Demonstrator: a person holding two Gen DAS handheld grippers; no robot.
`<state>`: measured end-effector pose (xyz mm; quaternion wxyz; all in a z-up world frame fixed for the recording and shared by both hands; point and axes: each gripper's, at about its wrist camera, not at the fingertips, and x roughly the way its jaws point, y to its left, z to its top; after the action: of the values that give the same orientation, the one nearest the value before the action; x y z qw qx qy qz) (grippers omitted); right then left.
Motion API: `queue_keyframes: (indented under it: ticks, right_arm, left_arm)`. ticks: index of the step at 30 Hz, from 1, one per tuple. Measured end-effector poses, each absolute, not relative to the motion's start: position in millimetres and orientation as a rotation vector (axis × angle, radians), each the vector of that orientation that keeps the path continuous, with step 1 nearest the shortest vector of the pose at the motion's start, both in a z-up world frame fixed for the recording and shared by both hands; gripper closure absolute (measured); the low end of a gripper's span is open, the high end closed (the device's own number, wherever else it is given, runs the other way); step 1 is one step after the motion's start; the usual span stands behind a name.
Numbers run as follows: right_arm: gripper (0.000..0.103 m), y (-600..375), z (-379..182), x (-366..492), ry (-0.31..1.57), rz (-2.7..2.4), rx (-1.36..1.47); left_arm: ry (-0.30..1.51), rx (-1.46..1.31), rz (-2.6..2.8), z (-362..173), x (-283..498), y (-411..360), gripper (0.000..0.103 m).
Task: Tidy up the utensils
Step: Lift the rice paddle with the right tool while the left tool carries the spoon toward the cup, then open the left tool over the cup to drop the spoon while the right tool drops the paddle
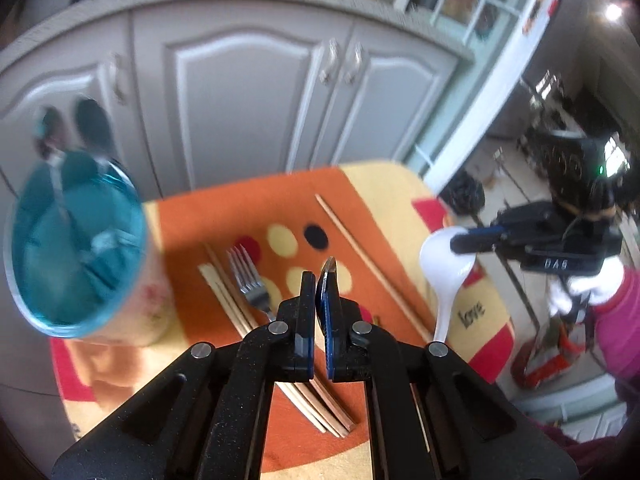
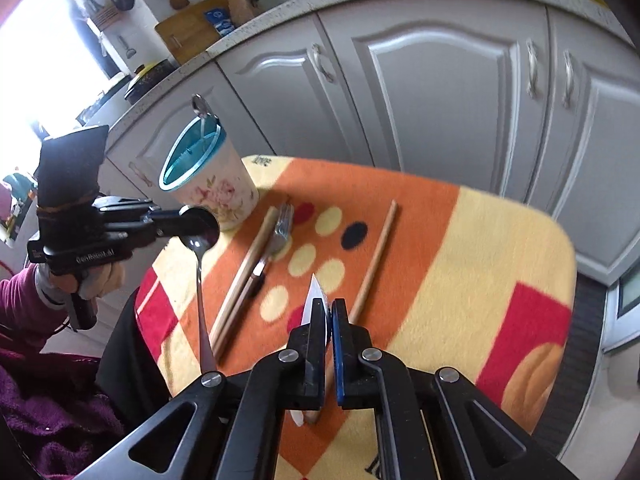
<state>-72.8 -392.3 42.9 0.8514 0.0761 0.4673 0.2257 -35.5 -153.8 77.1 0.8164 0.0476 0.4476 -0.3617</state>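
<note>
Left hand-held gripper (image 1: 322,280) clamps metal spoon (image 2: 199,248); right hand-held gripper (image 2: 329,312) clamps white spoon (image 1: 446,264) (whole spoons seen only from opp. cams).

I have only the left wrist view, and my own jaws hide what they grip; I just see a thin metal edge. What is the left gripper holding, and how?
Observer: From the right wrist view, the left gripper is shut on the bowl of a metal spoon, whose handle hangs straight down.
Operator: The holder is a blur for me. Is anything in it already?
Observer: Yes. The floral holder stands upright on the cloth's far corner, and one shiny metal utensil end, apparently a spoon, sticks up above its blue rim.
</note>
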Motion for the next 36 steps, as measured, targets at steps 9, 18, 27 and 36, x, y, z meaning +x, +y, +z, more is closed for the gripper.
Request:
queue_keyframes:
  ticks: [9,18,27,36]
  right_arm:
    - [0.100,-360.8,95.3,-55.7,0.881,0.526,0.118]
    - [0.100,-300.0,163.7,-10.7,0.693,0.581,0.128]
    - [0.100,-222.0,181.4,36.7,0.605,0.542,0.042]
    - [0.100,-175.7,150.3,59.9,0.593,0.473,-0.104]
  left_arm:
    - [0.803,-0.040,-0.637,154.3,-19.2,-84.9,0.101]
    - [0.674,-0.095,-0.426,209.9,13.4,-11.0,0.101]
    - [0.674,-0.110,-0.247,178.8,44.3,14.1,0.101]
    - [0.617,-0.029,-0.107,155.3,57.6,9.0,0.101]
